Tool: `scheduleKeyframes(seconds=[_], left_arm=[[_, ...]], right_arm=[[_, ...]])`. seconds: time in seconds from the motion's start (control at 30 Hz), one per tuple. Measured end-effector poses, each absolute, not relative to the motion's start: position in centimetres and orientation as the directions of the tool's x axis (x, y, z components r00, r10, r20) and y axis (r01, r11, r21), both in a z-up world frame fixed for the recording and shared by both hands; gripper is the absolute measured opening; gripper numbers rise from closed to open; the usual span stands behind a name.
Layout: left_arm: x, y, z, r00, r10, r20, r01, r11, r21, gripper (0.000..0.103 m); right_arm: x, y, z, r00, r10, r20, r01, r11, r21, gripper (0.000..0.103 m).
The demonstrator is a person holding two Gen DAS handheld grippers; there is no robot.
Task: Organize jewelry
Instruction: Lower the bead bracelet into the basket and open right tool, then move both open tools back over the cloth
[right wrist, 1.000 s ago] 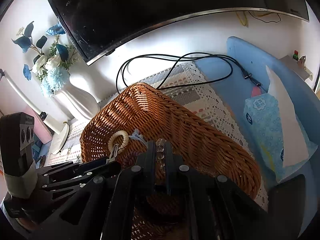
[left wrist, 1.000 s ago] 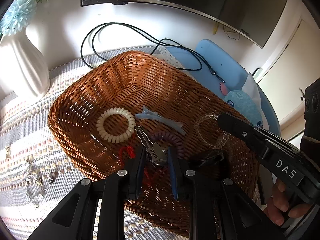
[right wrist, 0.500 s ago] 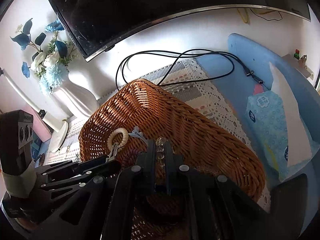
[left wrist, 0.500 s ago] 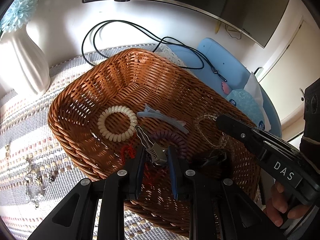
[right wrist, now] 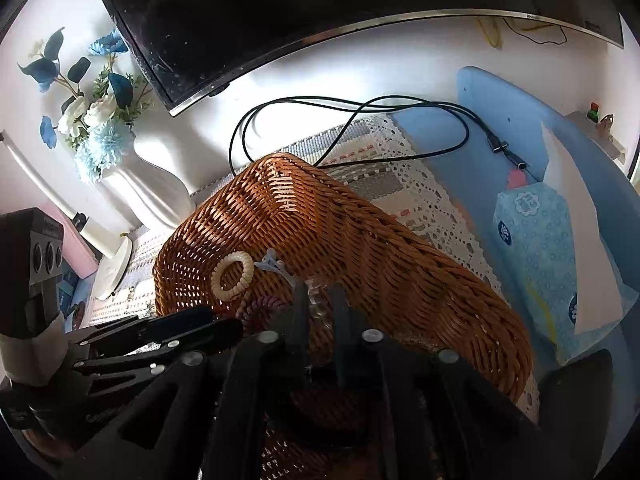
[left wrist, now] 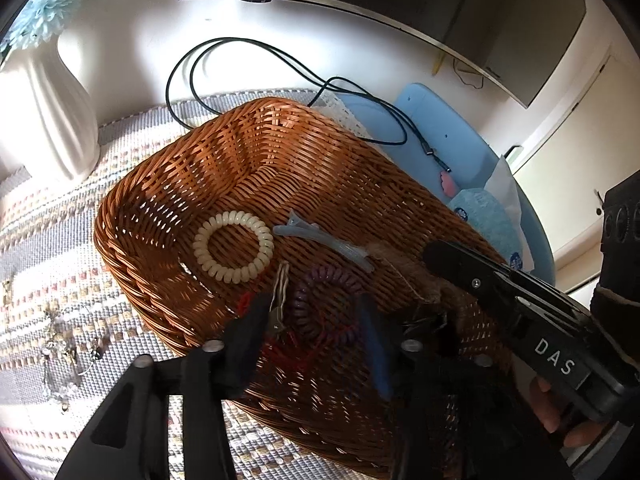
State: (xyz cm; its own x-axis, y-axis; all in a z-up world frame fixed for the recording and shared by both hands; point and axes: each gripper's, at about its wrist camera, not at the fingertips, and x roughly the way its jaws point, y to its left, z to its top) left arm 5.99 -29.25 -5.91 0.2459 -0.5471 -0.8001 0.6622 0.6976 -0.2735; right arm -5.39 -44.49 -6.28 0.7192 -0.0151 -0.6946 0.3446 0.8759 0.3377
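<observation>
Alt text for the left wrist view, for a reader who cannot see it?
The left tool, open, hangs over a wicker basket holding a cream coil hair tie, a purple one and a blue clip; the right tool reaches in too.

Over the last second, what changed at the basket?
Both grippers' jaws have just been opening. The left gripper let go of the key, which now lies in the wicker basket. The right gripper loosened around the clear bead bracelet. The cream coil tie and blue clip stayed put.
</observation>
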Motion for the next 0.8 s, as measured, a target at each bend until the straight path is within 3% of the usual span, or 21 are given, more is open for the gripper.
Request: scheduleKeyframes(seconds=[0.03,0.23,0.8], left_arm=[[6.0,-29.2,-5.8,0.248,-0.549,-0.798,0.661,0.698,-0.275,0.052],[5.8,-28.8,-5.6,0.255,-0.542,-0.8,0.652,0.708,-0.272,0.057],[7.6,-24.4,-3.0,0.348,-0.582,-0.735,0.578,0.751,-0.321,0.058]], right_arm=[[-5.5,-44.6,-6.2,0.722,-0.016,-0.691,0.344,0.876,0.338,0.039],[-5.6,-44.4,-5.7,0.733,-0.012,-0.68,0.331,0.88,0.341,0.053],[-5.7,-43.0,-3.7,0.765,-0.01,-0.644,0.293,0.896,0.334,0.053]])
